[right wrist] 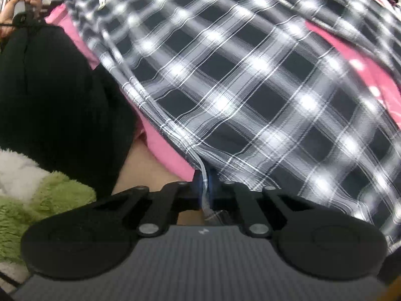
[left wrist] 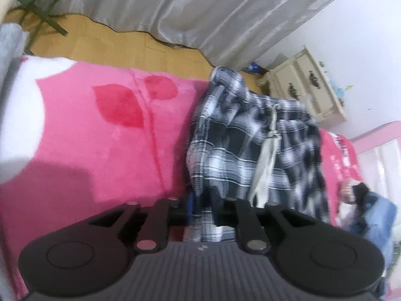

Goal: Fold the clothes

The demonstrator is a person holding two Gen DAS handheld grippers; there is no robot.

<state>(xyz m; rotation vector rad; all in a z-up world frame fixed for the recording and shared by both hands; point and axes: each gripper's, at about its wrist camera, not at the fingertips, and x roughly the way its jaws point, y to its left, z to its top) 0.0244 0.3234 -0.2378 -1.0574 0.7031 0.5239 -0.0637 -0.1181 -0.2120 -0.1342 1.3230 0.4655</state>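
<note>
Black, grey and white plaid shorts (left wrist: pixel 253 138) lie rumpled on a pink blanket (left wrist: pixel 100 138), with a white drawstring (left wrist: pixel 268 155) trailing down their middle. My left gripper (left wrist: pixel 201 209) sits at the near edge of the shorts. Its jaws stand a little apart with plaid cloth lying loosely between them. In the right wrist view the plaid shorts (right wrist: pixel 250 87) fill most of the frame. My right gripper (right wrist: pixel 205 190) is shut on their hem, a thin fold of which runs between the blue pads. A hand (right wrist: pixel 17 5) holds the other gripper at the far top left.
A grey curtain (left wrist: pixel 200 12) hangs behind over a wooden floor (left wrist: pixel 125 42). A cream nightstand (left wrist: pixel 308 87) stands at the right and a green folding frame (left wrist: pixel 42 7) at the top left. A black sleeve (right wrist: pixel 50 87) and a green fluffy rug (right wrist: pixel 37 200) lie left of the right gripper.
</note>
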